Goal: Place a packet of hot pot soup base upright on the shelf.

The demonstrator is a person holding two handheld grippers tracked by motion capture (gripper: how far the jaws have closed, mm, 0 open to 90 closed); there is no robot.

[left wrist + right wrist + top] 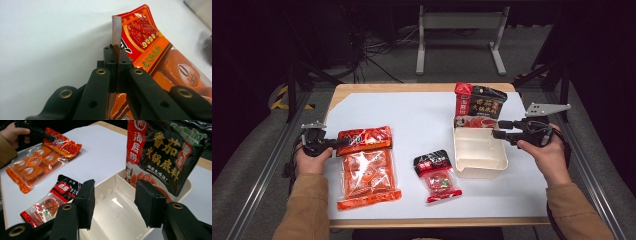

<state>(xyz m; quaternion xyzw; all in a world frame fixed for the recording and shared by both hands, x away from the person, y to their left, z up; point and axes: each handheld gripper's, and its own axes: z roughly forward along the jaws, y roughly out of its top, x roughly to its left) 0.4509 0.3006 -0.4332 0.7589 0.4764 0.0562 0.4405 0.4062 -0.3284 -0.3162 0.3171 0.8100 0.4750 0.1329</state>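
Clearly left hand-held gripper (116,53) pinching orange packet (150,57); right hand-held gripper (113,202) spread; black pouch (165,152) reads 海底捞

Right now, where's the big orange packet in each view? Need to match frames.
High view: orange packet lies left of centre on the white table, top edge pinched by the left gripper.
Left gripper view: right of centre, edge clamped between the jaws.
Right gripper view: upper left.
Shared landmark: the white table sheet.
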